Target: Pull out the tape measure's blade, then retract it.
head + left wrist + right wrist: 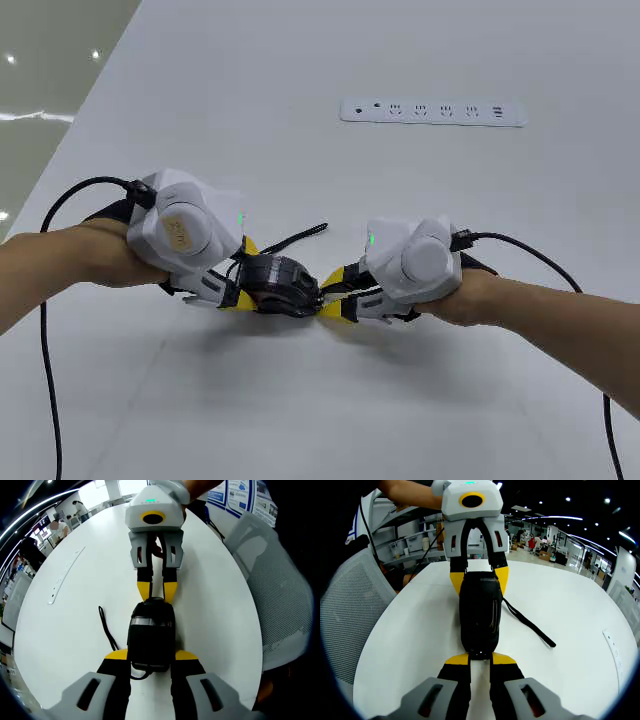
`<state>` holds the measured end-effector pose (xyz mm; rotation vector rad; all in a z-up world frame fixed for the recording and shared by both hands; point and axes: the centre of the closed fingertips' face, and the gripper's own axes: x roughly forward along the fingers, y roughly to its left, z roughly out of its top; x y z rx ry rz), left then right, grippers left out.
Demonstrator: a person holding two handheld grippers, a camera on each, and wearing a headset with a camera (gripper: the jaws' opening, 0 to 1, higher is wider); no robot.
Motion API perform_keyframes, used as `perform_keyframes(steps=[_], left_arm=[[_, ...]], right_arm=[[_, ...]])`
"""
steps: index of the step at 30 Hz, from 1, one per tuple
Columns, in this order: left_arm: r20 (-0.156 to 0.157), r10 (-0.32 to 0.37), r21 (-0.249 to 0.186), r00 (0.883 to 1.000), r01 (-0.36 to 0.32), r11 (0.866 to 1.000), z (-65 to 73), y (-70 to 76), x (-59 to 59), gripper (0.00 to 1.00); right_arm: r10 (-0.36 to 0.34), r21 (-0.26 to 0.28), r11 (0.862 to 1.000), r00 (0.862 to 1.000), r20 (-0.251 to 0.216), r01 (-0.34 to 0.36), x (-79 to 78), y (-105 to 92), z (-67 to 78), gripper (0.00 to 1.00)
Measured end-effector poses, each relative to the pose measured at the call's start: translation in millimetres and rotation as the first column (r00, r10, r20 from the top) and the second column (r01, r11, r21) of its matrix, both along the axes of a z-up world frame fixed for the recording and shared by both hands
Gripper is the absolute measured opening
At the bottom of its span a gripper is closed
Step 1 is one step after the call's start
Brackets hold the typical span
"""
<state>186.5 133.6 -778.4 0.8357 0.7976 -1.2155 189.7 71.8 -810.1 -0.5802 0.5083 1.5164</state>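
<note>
Left claw (152, 655) around the tape measure (151, 630)

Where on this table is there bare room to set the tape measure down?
Bare table lies between the power strip and the tape measure, and again nearer you. Crowded: the centre, where left claw and right claw meet around it.

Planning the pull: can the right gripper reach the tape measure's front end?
Probably yes: the right gripper has its jaws flanking the tape measure at the end facing it, with nothing between, while the left gripper clamps its body. Whether those jaws pinch anything yet is unclear.
</note>
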Motion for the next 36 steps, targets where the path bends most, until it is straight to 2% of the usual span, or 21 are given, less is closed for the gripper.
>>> perform_keyframes(steps=[19, 23, 36], left_arm=[[0.000, 0.009, 0.007, 1.000, -0.009, 1.000, 0.0, 1.6, -1.6, 0.25], [-0.002, 0.010, 0.007, 1.000, -0.010, 1.000, -0.1, 1.9, -1.4, 0.25], [-0.005, 0.010, 0.005, 1.000, -0.010, 1.000, 1.2, -0.6, -2.8, 0.25]], right_arm=[[0.022, -0.003, 1.000, 1.000, 0.021, -0.022, -1.9, -1.8, 3.9, 0.11], [0.022, -0.005, 1.000, 0.999, 0.027, -0.022, -3.2, -6.5, 7.7, 0.11], [0.025, -0.012, 1.000, 0.999, 0.031, -0.025, -0.4, -16.7, 6.0, 0.11]])
